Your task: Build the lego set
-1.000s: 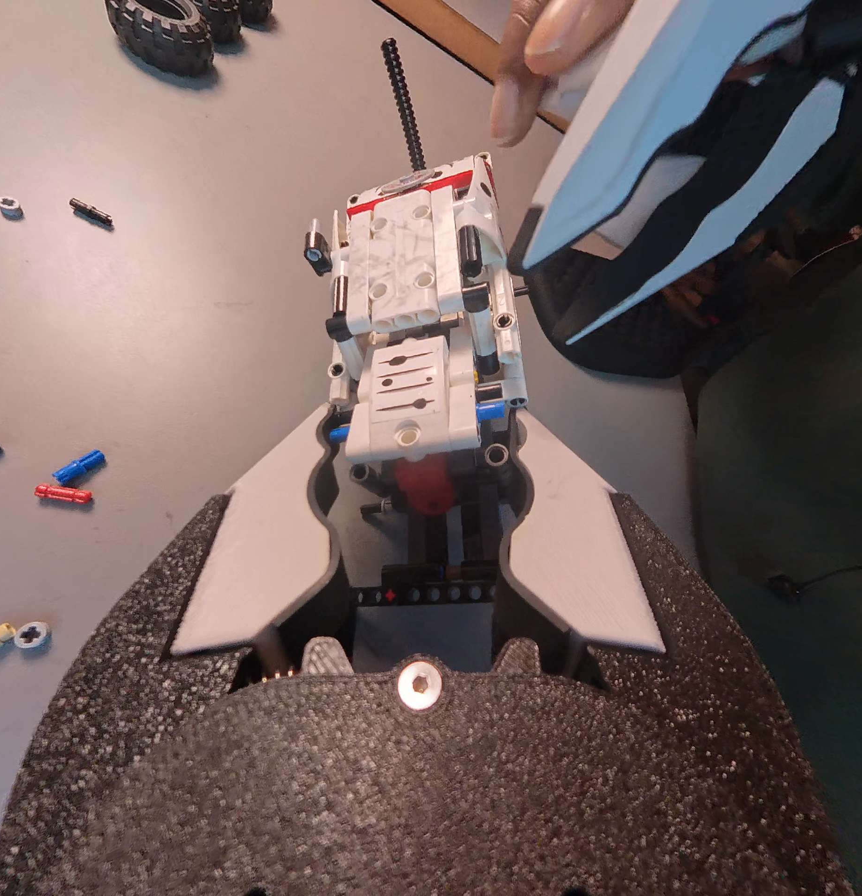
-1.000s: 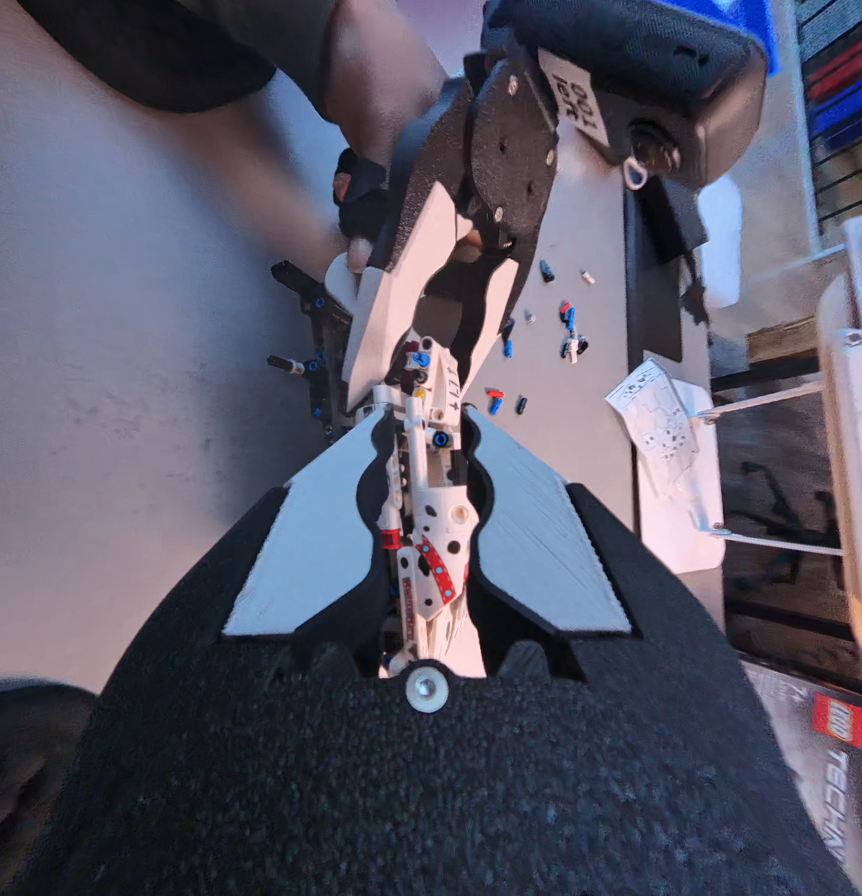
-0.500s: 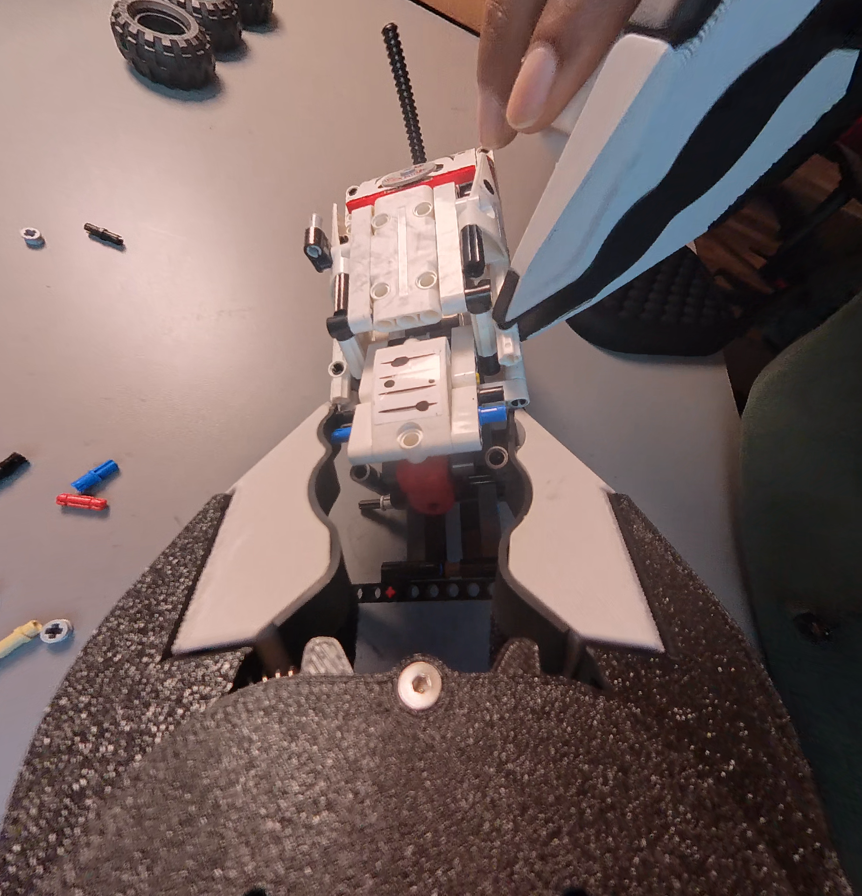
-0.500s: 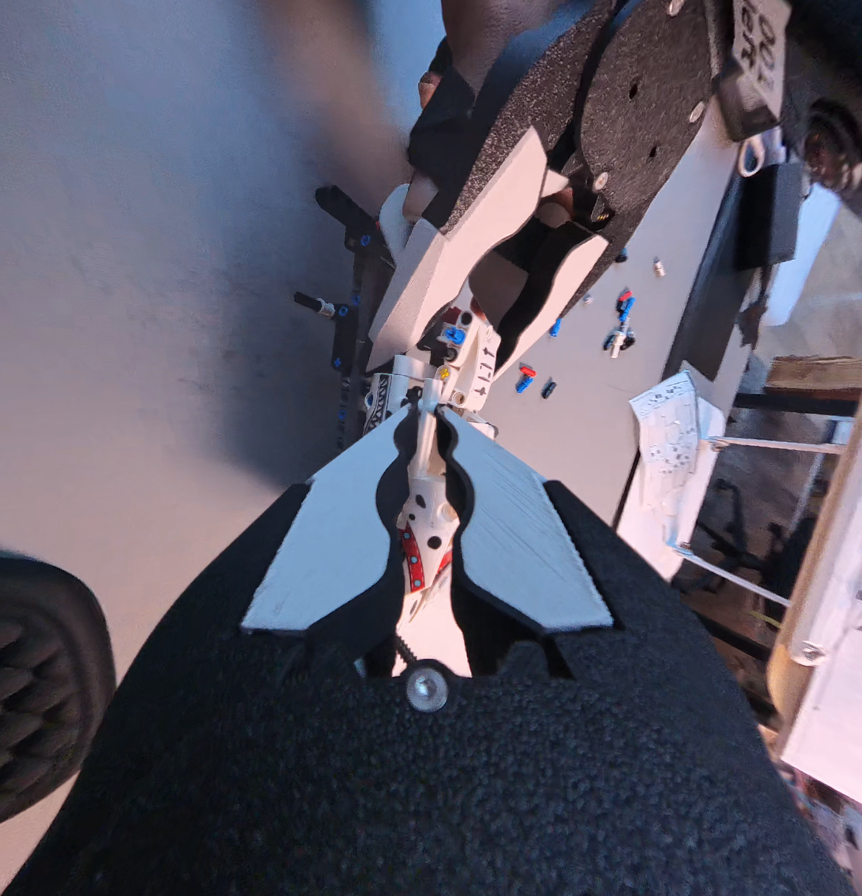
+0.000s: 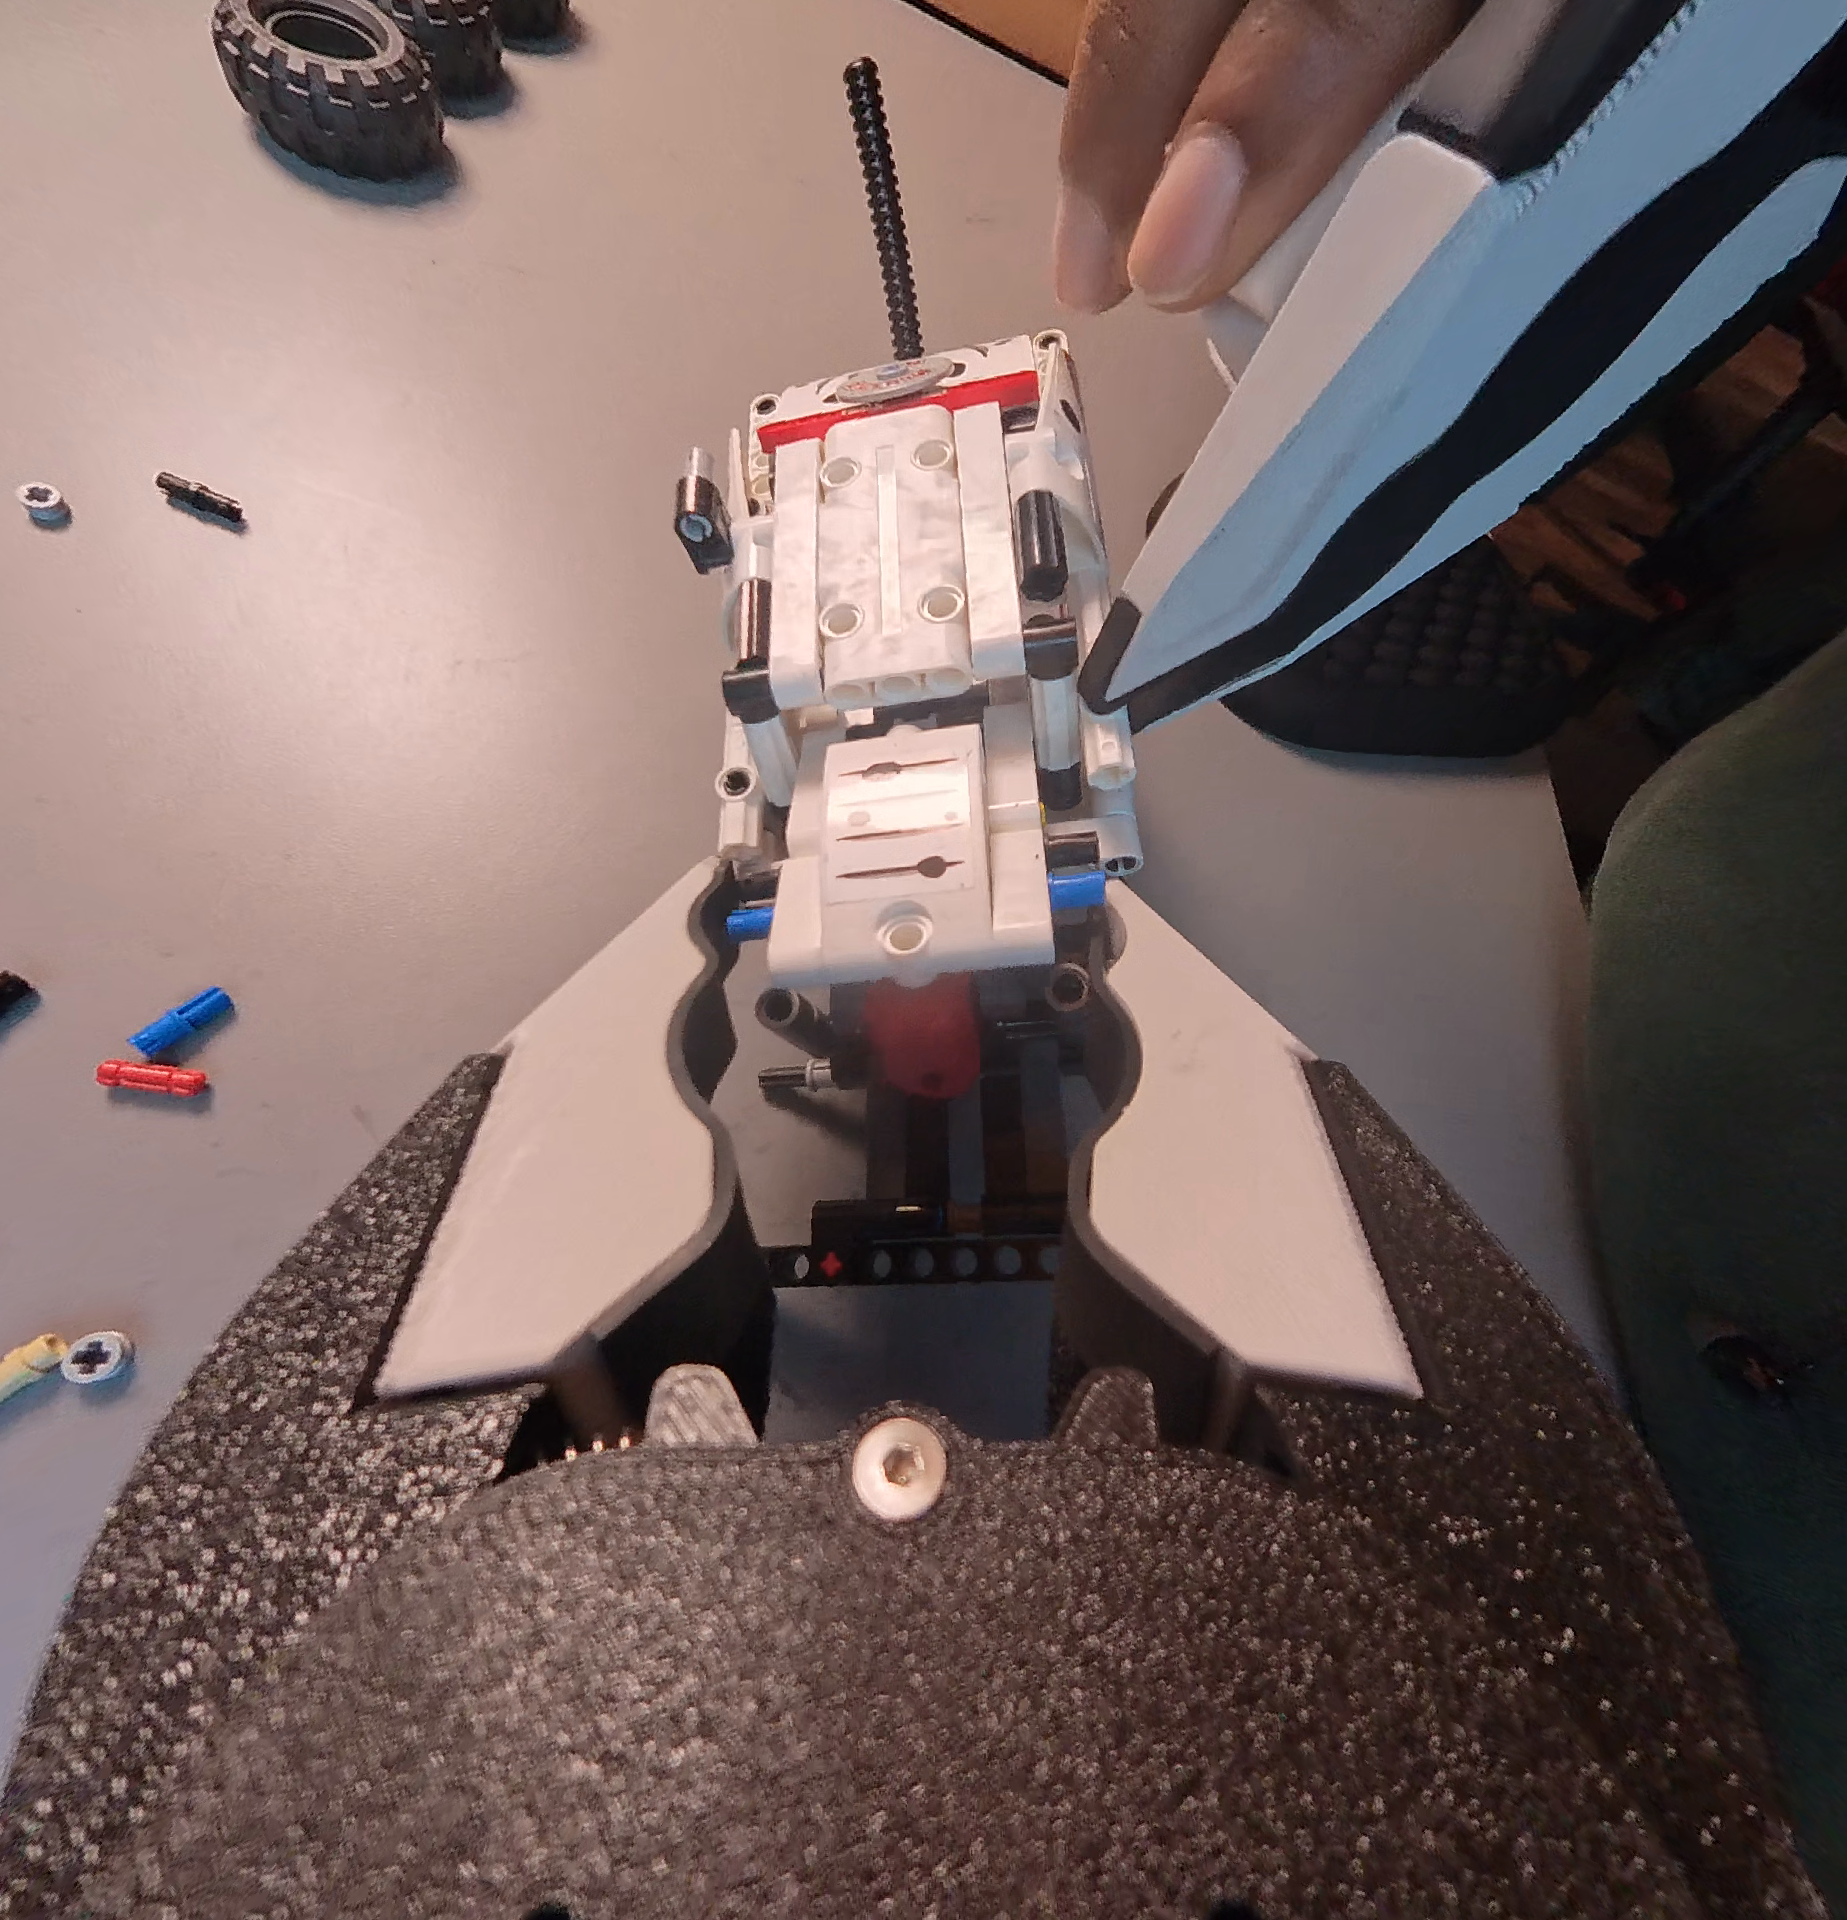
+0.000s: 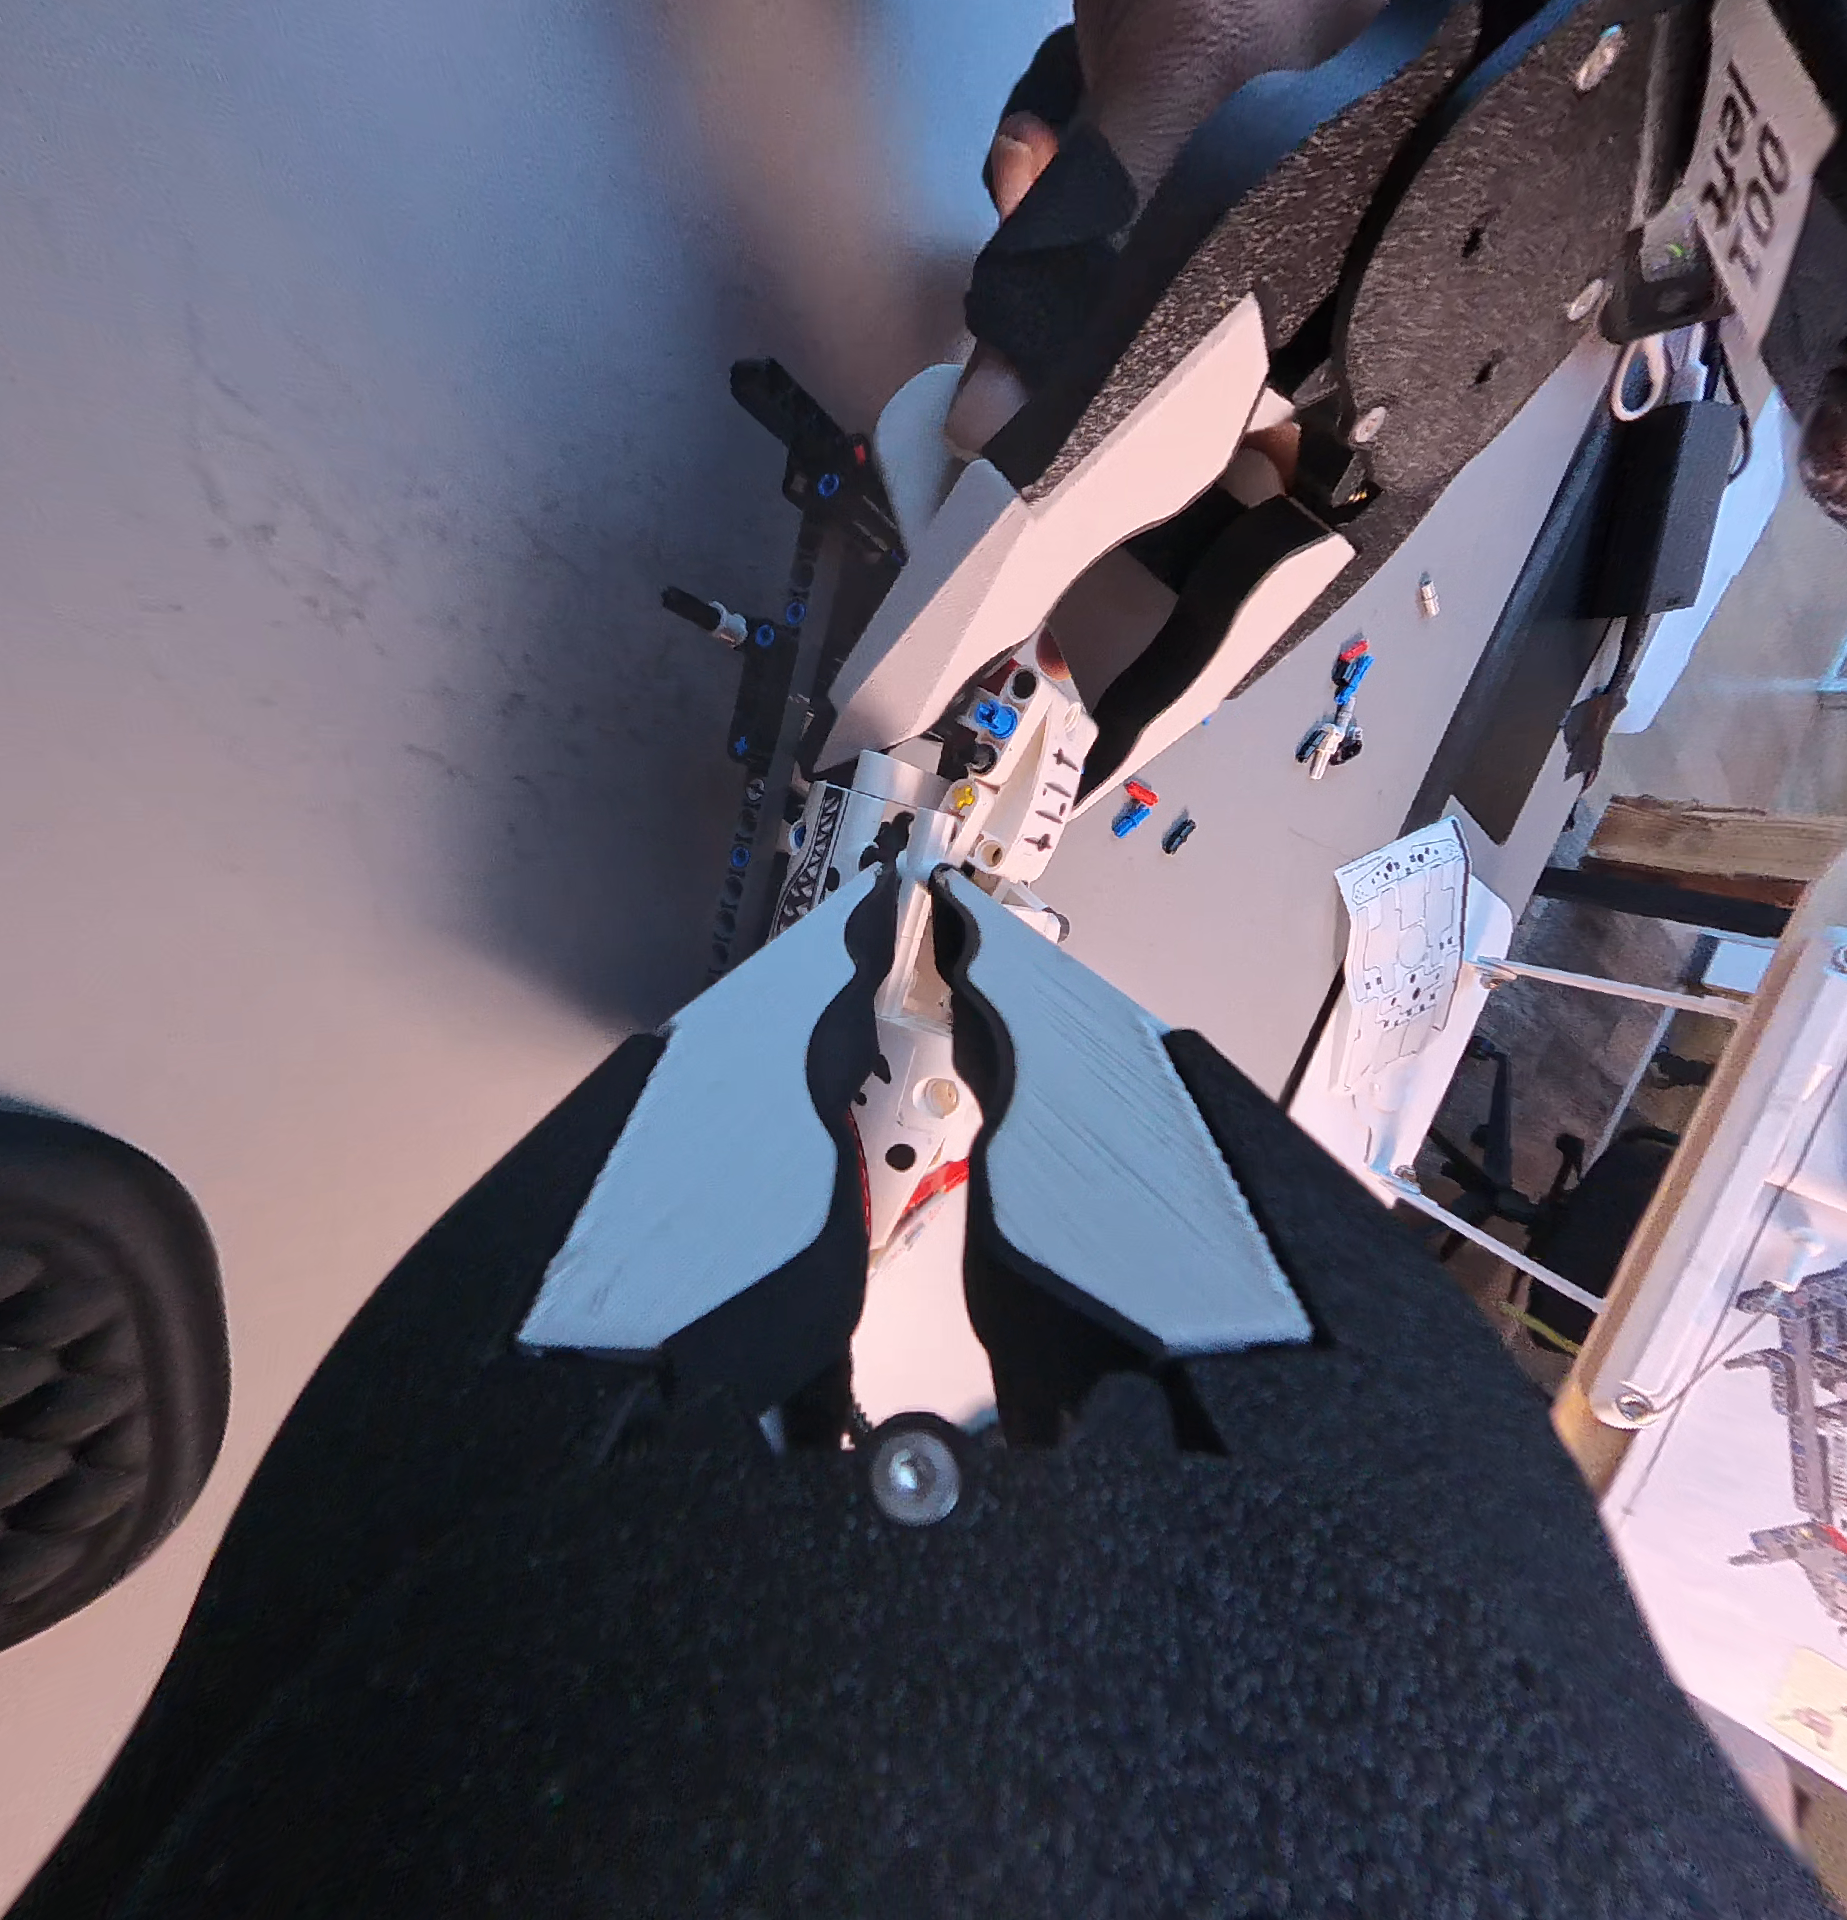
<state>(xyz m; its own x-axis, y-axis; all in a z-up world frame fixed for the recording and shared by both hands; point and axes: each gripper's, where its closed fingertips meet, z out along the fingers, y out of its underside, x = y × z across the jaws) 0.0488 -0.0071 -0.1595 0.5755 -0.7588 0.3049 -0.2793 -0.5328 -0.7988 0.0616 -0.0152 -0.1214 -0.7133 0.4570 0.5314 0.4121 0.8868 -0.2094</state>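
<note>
I see the grey table [image 5: 399, 665] filling most of the left wrist view. My left gripper [image 5: 914, 883] sits low in frame, jaws clamped on the lego model [image 5: 903, 582], a white truck-like build with a red stripe and a black ribbed antenna rod sticking up from its far end. The fingers pinch the near end, either side of the white hood panel and the blue pins. My right gripper [image 6: 911, 873] shows in its own view nearly closed on a thin white beam at the model's side; view is blurred, so I think it is gripping but contact is hard to confirm. In the left wrist view that same gripper comes in from upper right, tip touching the model's right edge, with a hand [image 5: 1158, 156] above it.

A sheet of instructions [image 6: 1407, 925] hangs off the table edge in the right wrist view. Black tires [image 5: 327, 73] lie at the far left corner. Smaller bits are scattered left of the model: a blue pin [image 5: 181, 1018], a red pin [image 5: 152, 1075], a black pin [image 5: 200, 496], a grey bush [image 5: 43, 502].
</note>
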